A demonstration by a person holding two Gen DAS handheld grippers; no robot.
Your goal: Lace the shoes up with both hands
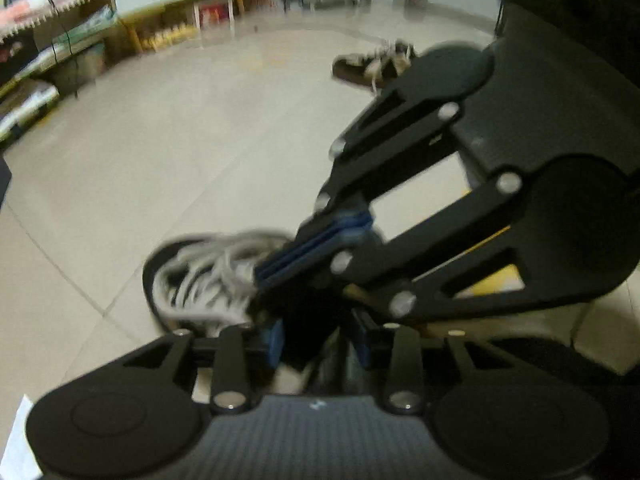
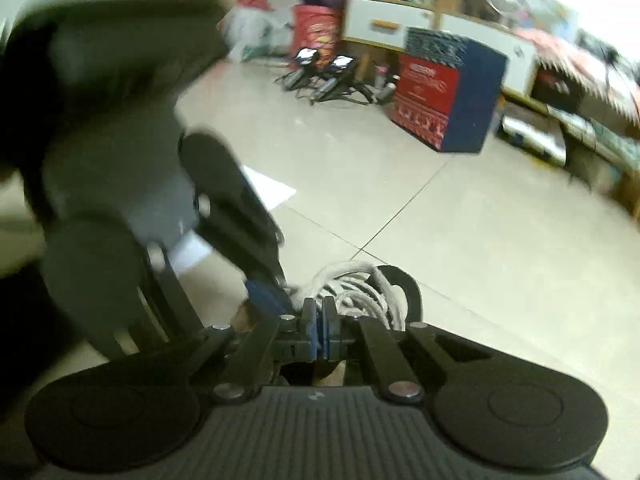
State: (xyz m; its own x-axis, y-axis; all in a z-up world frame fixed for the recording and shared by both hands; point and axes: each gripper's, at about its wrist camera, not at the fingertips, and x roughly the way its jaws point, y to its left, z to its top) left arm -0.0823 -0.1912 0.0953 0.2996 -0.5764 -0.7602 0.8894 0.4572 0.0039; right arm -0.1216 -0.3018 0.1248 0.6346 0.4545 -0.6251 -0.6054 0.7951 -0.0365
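Observation:
A black shoe (image 1: pixel 154 280) with loose white laces (image 1: pixel 208 276) lies on the tiled floor just ahead of both grippers. My left gripper (image 1: pixel 320 338) stands open over the shoe's near end, its blue pads (image 1: pixel 276 340) apart with only dark shoe between them. My right gripper (image 1: pixel 266 272) reaches in from the right with its pads pressed together, and the lace strands gather into their tips. In the right wrist view that gripper (image 2: pixel 320 316) is shut beside the laces (image 2: pixel 360 292), with the left gripper's blue pad (image 2: pixel 262 296) close on its left.
A second laced shoe (image 1: pixel 376 66) lies farther off on the floor. Low shelves (image 1: pixel 60 52) line the left wall. A red and blue box (image 2: pixel 444 96), a tangle of black cables (image 2: pixel 328 84) and a white sheet (image 2: pixel 268 188) sit on the floor beyond.

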